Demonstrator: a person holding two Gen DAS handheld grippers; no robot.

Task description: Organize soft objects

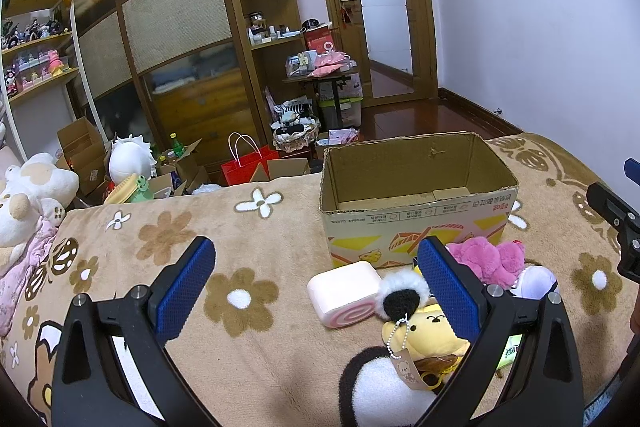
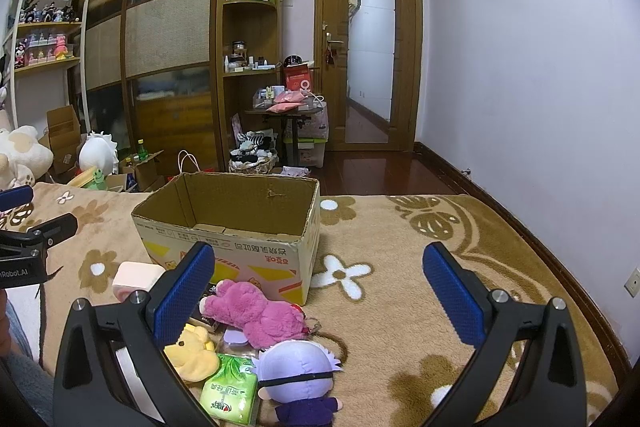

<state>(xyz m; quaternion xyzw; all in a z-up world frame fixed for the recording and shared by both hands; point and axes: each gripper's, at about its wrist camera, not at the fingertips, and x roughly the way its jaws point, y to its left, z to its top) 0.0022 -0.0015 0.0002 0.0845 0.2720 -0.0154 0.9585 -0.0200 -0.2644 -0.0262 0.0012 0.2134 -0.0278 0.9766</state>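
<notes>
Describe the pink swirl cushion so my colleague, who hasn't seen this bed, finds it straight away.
Start at the open cardboard box on the flowered blanket. Just before its near left corner lies a pale pink block-shaped cushion. Unlike the furry toys beside it, it is smooth, with a spiral on its end face.

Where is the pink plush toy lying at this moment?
In the right wrist view the pink plush toy lies on the blanket, before the cardboard box, beside the yellow plush.
</notes>
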